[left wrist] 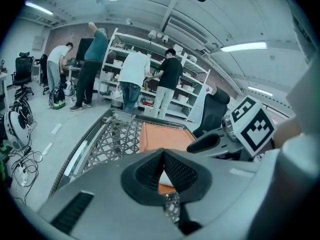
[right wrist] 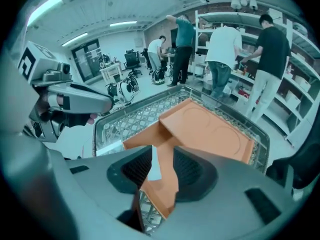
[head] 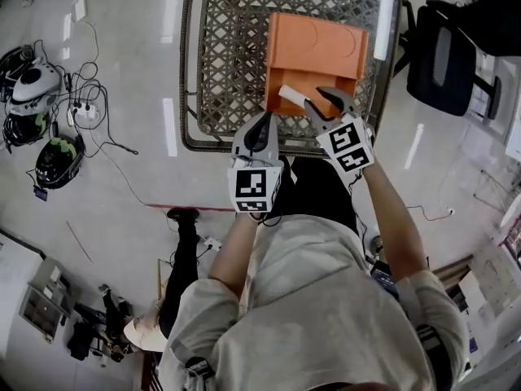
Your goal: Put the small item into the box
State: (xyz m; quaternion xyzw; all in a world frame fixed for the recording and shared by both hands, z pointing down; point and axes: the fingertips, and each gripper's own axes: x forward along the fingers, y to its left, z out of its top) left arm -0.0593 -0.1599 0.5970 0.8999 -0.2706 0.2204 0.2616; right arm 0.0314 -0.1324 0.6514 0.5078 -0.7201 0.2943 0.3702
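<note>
An orange box point(head: 313, 47) point(right wrist: 210, 129) point(left wrist: 162, 136) lies in a metal lattice cart point(head: 220, 55) point(left wrist: 107, 139). Just over the box's near compartment my right gripper point(head: 313, 98) point(right wrist: 161, 159) points steeply down. Its jaws stand apart, and orange shows through the gap. A small white item point(head: 290, 94) point(right wrist: 155, 164) shows beside its left pad, clear of the other pad. I cannot tell whether the item rests in the box or clings to the pad. My left gripper point(head: 262, 120) point(left wrist: 163, 154) hovers at the cart's near rim, shut and empty.
A black office chair point(head: 448, 55) stands right of the cart. Helmets point(head: 37, 88) and cables lie on the floor to the left. Several people point(left wrist: 132, 79) work at shelves beyond the cart. A dark bag point(head: 85, 336) sits at the lower left.
</note>
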